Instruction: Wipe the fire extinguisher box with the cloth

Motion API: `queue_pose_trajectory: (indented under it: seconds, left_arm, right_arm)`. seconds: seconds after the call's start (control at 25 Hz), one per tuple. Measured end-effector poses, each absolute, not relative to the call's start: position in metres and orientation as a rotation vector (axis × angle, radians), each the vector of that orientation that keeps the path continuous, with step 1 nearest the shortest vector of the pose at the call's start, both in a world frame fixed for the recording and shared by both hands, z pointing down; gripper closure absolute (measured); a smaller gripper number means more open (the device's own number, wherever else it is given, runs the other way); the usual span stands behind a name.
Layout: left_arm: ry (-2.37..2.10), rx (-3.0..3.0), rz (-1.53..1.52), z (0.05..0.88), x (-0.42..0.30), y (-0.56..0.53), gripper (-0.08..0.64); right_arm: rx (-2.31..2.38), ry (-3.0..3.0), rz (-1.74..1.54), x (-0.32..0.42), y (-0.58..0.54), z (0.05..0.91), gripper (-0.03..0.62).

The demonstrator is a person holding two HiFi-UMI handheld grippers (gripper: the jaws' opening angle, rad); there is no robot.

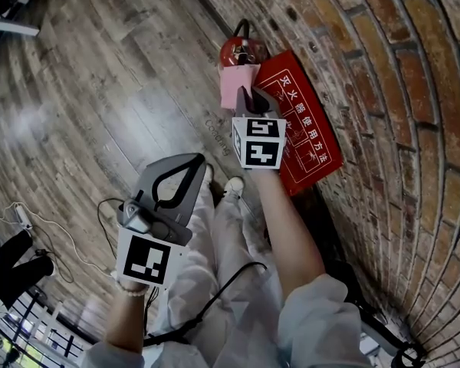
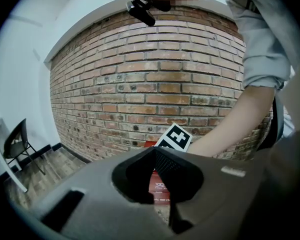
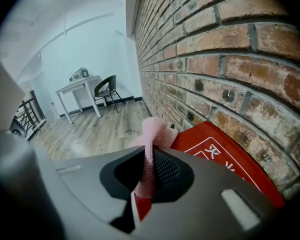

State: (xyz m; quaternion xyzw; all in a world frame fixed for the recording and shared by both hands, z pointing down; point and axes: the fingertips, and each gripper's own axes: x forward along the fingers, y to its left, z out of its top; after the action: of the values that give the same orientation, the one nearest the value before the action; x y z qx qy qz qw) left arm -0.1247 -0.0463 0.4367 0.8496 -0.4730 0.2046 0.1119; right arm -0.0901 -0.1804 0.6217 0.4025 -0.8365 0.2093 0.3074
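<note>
The red fire extinguisher box (image 1: 307, 140) stands against the brick wall, its lid printed with white characters. My right gripper (image 1: 249, 98) is shut on a pink cloth (image 1: 236, 87), which hangs over the box's far top edge beside a red extinguisher (image 1: 241, 48). In the right gripper view the cloth (image 3: 151, 144) runs up between the jaws, with the box (image 3: 225, 159) just to the right. My left gripper (image 1: 199, 163) is held back over the person's legs, shut and holding nothing. Its own view shows a slice of the box (image 2: 160, 186) through the jaws.
A brick wall (image 1: 399, 90) runs along the right. Wooden floor (image 1: 100, 90) spreads to the left, with cables (image 1: 31, 221) at the lower left. A white table (image 3: 82, 86) and a black chair (image 3: 106, 89) stand far down the room.
</note>
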Motion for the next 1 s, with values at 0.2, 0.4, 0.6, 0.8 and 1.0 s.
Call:
queue_pose_trajectory:
  seconds: [0.2,0.4,0.6,0.8,1.0]
  left_arm:
    - [-1.377,2.502,0.606,0.438,-0.124,-0.045,0.561]
    - [-1.358,2.511,0.610,0.440,-0.121,-0.044,0.561]
    - [-1.347,2.511,0.609,0.441,-0.117,-0.045,0.561]
    - [-1.325,2.531,0.608,0.440,-0.108,-0.047,0.561]
    - [-1.309,2.538,0.605,0.440,-0.100,-0.049,0.561]
  right_arm:
    - [1.076,-2.178,0.560,-0.080,-0.179,0.629,0.565]
    - [1.088,-2.158,0.547,-0.073,-0.176,0.633,0.565]
    - [1.096,-2.138,0.540,-0.063,-0.171,0.635,0.565]
    - [1.105,-2.132,0.546,-0.055,-0.168,0.636,0.565]
    - [1.108,-2.122,0.553,-0.046,-0.163,0.637,0.565]
